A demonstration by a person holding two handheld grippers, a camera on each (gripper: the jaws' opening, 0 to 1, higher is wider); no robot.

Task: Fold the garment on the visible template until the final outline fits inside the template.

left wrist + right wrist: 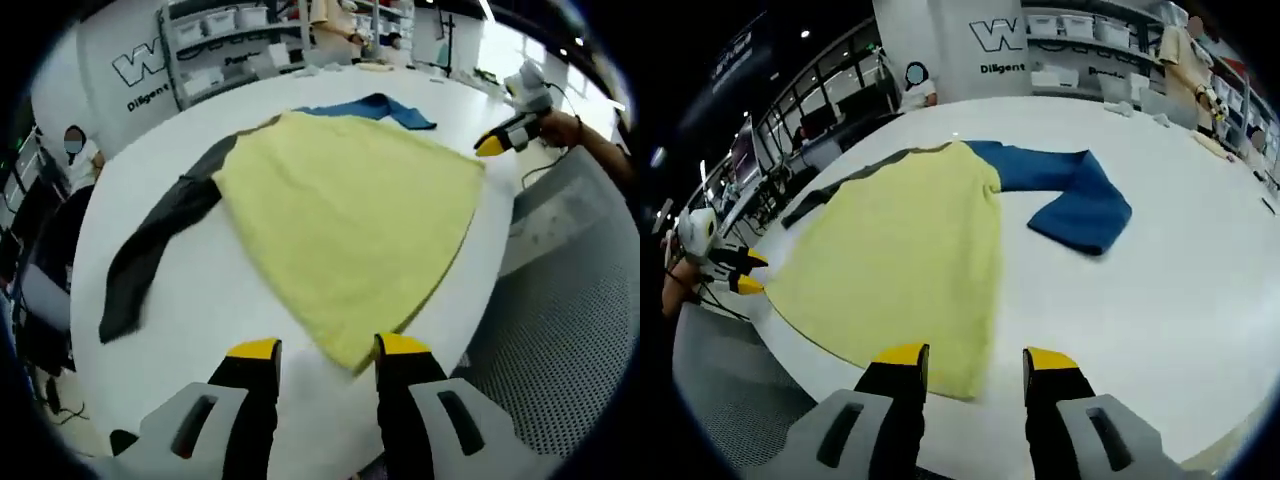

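Left gripper view, then right gripper view: fold not yet begun, both grippers at the hem corners.

Left gripper view: pale yellow knit garment body (350,220) lies flat mid-frame on the round white table (190,330); dark grey sleeve (160,245) trails to lower left, blue sleeve (385,108) at top. Left gripper (328,348), jaws apart and empty, straddles the near hem corner; right gripper (490,146) sits at the upper-right corner. No template outline discernible. Right gripper view: same garment at centre-left, blue sleeve bent at right centre; jaws apart, empty, at the hem's edge. Judged next: close on both corners and lift together.
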